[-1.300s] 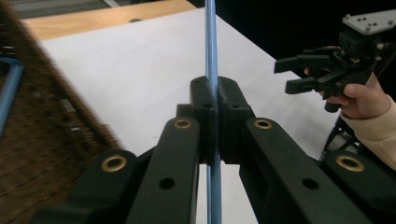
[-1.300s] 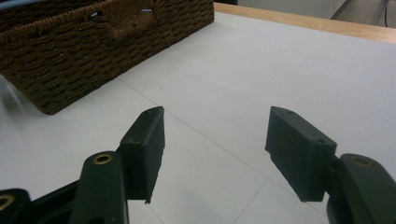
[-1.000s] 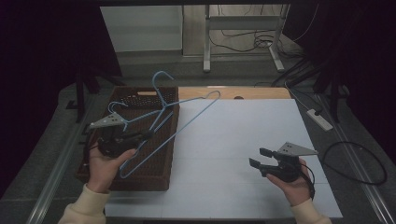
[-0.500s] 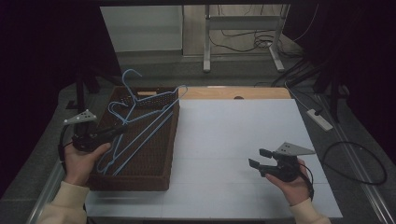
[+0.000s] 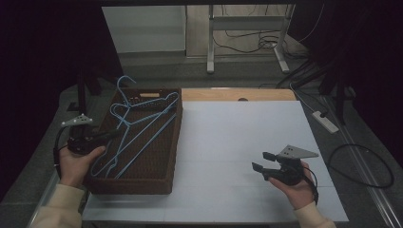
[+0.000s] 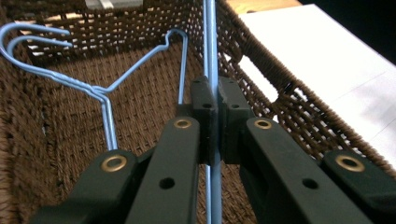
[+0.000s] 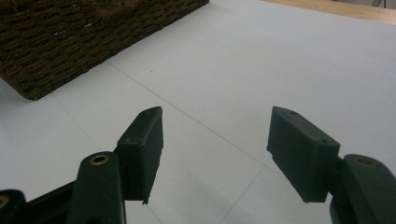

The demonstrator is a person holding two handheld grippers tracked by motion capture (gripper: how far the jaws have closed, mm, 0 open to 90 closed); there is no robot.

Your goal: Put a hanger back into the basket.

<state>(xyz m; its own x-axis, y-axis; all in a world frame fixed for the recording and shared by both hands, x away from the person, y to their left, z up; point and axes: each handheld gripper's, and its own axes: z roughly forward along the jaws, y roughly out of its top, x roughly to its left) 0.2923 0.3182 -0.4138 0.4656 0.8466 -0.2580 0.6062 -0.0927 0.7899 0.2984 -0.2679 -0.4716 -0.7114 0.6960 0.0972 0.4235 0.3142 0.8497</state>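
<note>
My left gripper (image 5: 110, 135) reaches over the left rim of a brown wicker basket (image 5: 176, 142), shut on the straight wire of a light-blue hanger (image 5: 142, 124). In the left gripper view the jaws (image 6: 212, 93) pinch that blue wire (image 6: 211, 42), which runs up toward the basket's far wall. Other blue hangers (image 6: 105, 91) lie on the basket floor, hooks at the far left. My right gripper (image 5: 261, 160) is held low over the white table sheet (image 5: 247, 128), open with nothing between its jaws (image 7: 215, 135).
The basket's corner (image 7: 70, 42) lies ahead and left of the right gripper. A wooden strip (image 5: 237, 94) edges the far side of the sheet. A power strip (image 5: 325, 121) and a looped cable (image 5: 361, 166) sit off the right edge.
The left hand has carried the blue hanger leftward and down, from hanging out over the sheet to lying inside the basket. The right hand has stayed put.
</note>
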